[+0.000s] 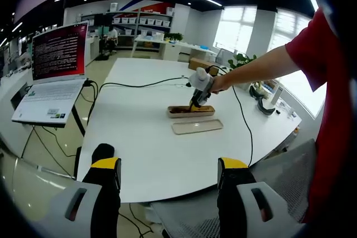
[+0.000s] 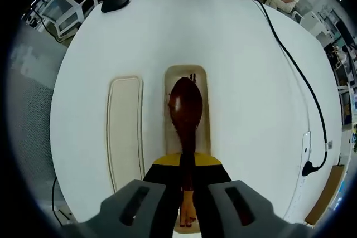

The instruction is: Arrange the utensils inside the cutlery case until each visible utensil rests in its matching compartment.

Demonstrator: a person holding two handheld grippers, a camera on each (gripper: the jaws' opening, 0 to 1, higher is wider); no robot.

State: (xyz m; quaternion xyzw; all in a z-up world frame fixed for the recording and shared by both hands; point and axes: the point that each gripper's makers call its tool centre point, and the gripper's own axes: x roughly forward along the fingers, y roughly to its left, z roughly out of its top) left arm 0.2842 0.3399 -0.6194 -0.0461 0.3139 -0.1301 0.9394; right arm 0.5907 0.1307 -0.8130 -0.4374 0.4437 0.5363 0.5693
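Observation:
A beige cutlery case (image 2: 206, 116) lies open on the white table, its flat lid (image 2: 124, 132) beside it on the left. My right gripper (image 2: 187, 178) is shut on the handle of a dark reddish-brown wooden spoon (image 2: 186, 104), whose bowl hangs over the case's far half. Small dark utensil tips (image 2: 192, 76) show at the case's far end. In the left gripper view the case (image 1: 189, 112) and lid (image 1: 197, 126) sit mid-table, with the right gripper (image 1: 196, 104) held down into the case by a person's hand. My left gripper (image 1: 167, 178) stands open and empty, well back from the table edge.
An open laptop (image 1: 53, 76) rests on a side stand at the left. A black cable (image 1: 139, 85) crosses the table; another cable (image 2: 301, 82) runs to a plug at the right. A black object (image 2: 115, 3) lies at the far edge. A grey mesh chair (image 1: 268, 193) stands close by.

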